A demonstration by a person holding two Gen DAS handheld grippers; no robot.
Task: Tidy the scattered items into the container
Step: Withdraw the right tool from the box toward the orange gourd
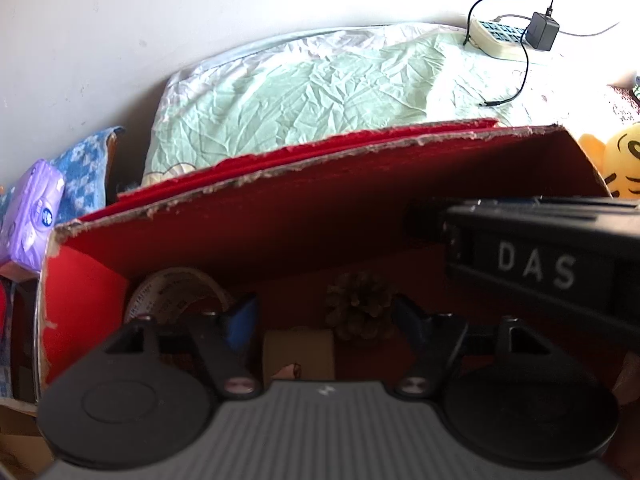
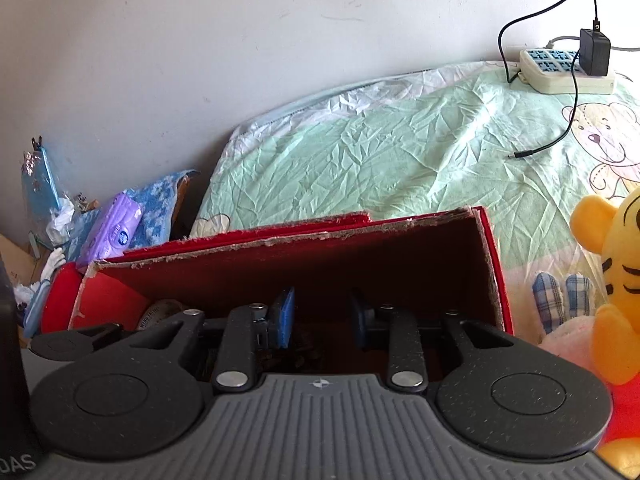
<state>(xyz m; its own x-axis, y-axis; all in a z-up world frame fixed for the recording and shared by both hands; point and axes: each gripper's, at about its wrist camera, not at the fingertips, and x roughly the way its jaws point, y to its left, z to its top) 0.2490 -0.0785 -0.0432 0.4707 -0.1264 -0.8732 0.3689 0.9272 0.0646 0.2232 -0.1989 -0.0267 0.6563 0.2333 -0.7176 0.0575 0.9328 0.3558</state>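
Mostly dark inside the red box (image 1: 248, 216), so its contents were hard to read: I made out a tape roll (image 1: 176, 288) in the left corner, a pine cone (image 1: 360, 308) at mid floor, and a pale card-like item (image 1: 298, 350) half hidden behind my left gripper (image 1: 324, 316). That gripper sat released over the box floor, jaws wide apart, holding nothing. My right gripper (image 2: 322, 316) was also spread open and empty, its fingers low inside the same box; dark bits below it were too dim to name. The box had ragged, torn cardboard rims and sat on the green bedsheet (image 2: 400, 152), a yellow plush toy (image 2: 616, 280) just beside its right wall, cut off by the frame
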